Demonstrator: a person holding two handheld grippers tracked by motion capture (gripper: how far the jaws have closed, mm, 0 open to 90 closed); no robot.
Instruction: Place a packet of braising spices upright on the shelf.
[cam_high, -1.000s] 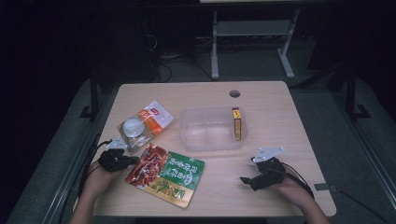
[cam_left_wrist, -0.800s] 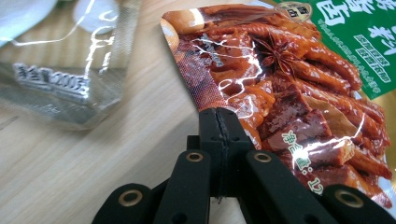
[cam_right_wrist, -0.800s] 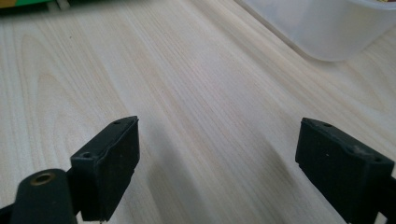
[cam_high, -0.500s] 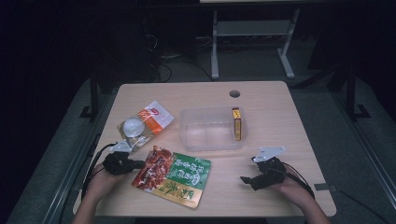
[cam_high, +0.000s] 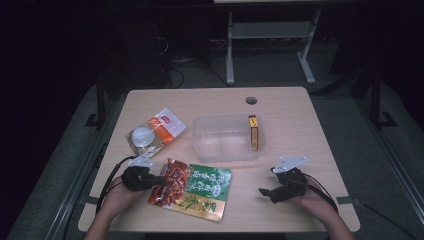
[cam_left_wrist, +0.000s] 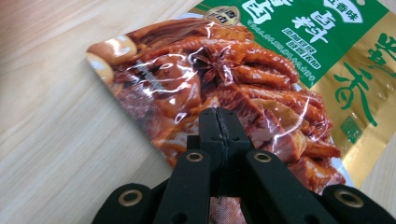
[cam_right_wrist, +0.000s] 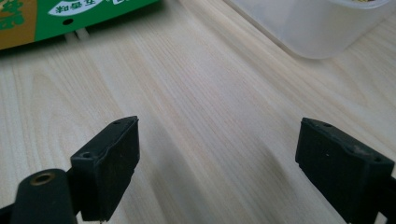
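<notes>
A flat food packet (cam_high: 192, 189), green and gold with a picture of braised meat, lies on the wooden table near its front edge. My left gripper (cam_high: 159, 181) is shut on the packet's left edge. In the left gripper view the jaws meet (cam_left_wrist: 219, 123) over the packet's printed meat picture (cam_left_wrist: 243, 70). My right gripper (cam_high: 265, 192) rests at the front right of the table. Its jaws stand wide open (cam_right_wrist: 217, 149) over bare wood, with nothing between them.
A clear plastic container (cam_high: 225, 120) stands mid-table with a yellow box (cam_high: 254, 132) upright at its right end; its corner (cam_right_wrist: 317, 28) is in the right gripper view. An orange pouch (cam_high: 162, 125) and a white-lidded round tub (cam_high: 142, 135) lie to its left. A cable hole (cam_high: 251, 100) sits at the back.
My left gripper has slid to the right along the table, and the food packet has moved right with it. The right gripper has stayed where it was.
</notes>
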